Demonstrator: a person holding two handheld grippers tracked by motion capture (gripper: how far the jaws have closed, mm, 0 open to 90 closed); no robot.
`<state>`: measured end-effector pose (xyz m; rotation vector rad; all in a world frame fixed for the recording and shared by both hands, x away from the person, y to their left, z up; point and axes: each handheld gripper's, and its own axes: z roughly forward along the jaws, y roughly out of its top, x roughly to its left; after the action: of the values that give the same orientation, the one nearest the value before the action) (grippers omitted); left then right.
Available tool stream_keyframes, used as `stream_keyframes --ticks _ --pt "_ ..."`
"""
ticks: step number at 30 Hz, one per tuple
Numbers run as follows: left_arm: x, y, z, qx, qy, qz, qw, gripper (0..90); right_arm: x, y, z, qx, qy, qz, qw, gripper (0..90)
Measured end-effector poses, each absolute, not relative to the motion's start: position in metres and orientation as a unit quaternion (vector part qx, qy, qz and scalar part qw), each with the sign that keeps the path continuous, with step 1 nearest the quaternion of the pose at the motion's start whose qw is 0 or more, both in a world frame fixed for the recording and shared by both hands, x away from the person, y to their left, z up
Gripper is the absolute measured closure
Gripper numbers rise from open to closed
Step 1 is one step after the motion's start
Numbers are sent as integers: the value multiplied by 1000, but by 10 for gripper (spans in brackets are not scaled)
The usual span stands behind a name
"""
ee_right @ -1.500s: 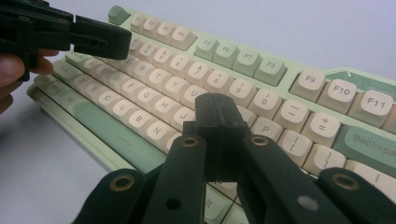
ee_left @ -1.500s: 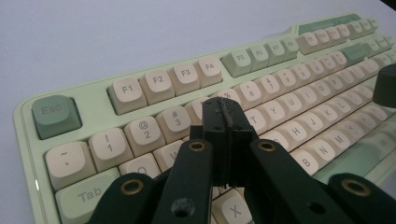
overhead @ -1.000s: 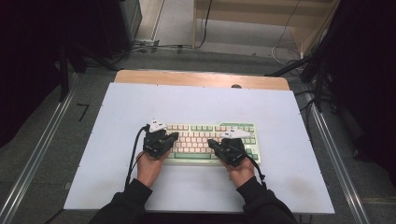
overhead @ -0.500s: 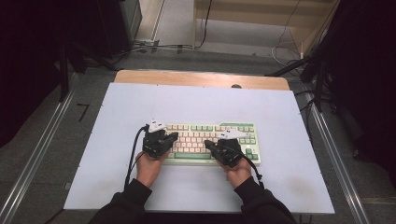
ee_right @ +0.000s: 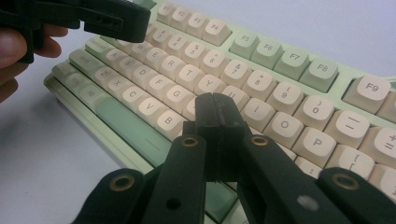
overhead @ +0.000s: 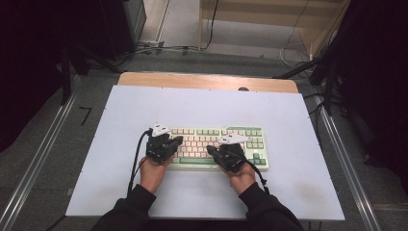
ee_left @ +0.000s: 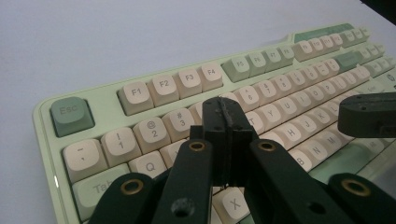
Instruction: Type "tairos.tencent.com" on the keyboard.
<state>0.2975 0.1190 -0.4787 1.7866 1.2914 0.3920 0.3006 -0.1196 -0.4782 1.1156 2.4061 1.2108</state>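
Observation:
A pale green keyboard (overhead: 211,137) with cream and green keys lies on the white table (overhead: 202,106), near its front. My left gripper (overhead: 177,140) hovers over the keyboard's left part; in the left gripper view its jaws are pressed together, tips (ee_left: 225,111) above the number and letter rows of the keyboard (ee_left: 154,88). My right gripper (overhead: 210,150) is over the lower middle keys; in the right gripper view its shut jaws point (ee_right: 215,106) at the letter keys of the keyboard (ee_right: 280,60) near the bottom row. Neither holds anything.
The other gripper's black jaw (ee_right: 107,18) and a hand (ee_right: 14,51) show at the top left of the right gripper view. A wooden strip (overhead: 207,81) edges the table's far side. Metal rails (overhead: 38,159) run along both sides, with cables (overhead: 159,48) on the floor beyond.
The right gripper has shifted a little left and toward the front of the keyboard. The left gripper has stayed almost still.

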Motion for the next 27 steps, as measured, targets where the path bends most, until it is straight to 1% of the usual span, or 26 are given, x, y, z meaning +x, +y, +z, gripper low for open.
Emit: stream_keyframes --ticks 27 --pt "297 120 -478 718 518 159 437 900 300 -105 -486 363 833 402 115 878"
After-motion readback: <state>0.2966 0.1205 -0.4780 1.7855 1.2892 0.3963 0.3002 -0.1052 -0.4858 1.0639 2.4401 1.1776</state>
